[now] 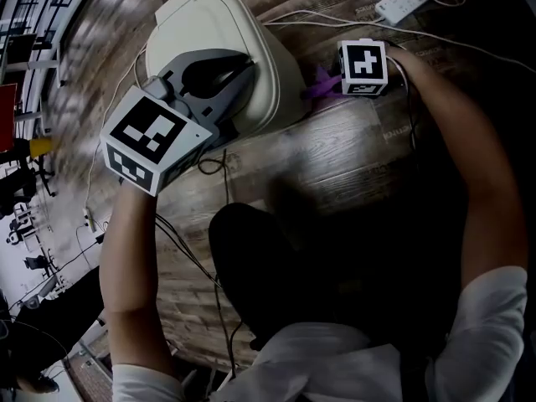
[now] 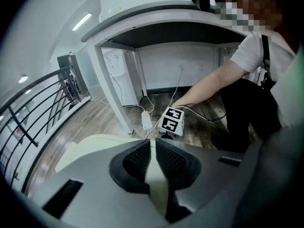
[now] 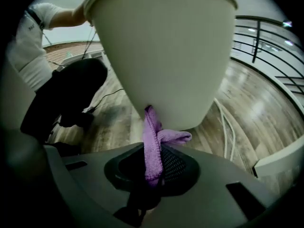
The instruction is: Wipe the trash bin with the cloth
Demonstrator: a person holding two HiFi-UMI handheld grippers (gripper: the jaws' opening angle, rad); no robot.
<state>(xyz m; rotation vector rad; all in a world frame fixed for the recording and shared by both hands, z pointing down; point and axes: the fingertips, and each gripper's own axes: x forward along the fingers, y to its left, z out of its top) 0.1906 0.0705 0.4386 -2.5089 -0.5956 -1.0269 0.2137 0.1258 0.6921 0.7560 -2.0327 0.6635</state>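
A cream trash bin [image 1: 222, 44] stands on the wooden floor, seen from above in the head view. My left gripper [image 1: 241, 65] rests on its top, jaws shut on a thin cream edge of the bin [image 2: 154, 175]. To the bin's right, my right gripper [image 1: 333, 86] is shut on a purple cloth [image 1: 321, 86]. In the right gripper view the cloth [image 3: 152, 141] sticks up from between the jaws, and its tip touches the bin's lower side wall [image 3: 161, 56]. The right gripper [image 3: 153, 151] itself sits just short of the wall, near the bin's base.
A white power strip [image 1: 402, 2] and cables [image 1: 224, 174] lie on the floor behind and in front of the bin. My dark-trousered knee [image 1: 260, 258] is close to the bin. A white table leg [image 2: 111, 94] and a black railing [image 2: 33, 113] stand nearby.
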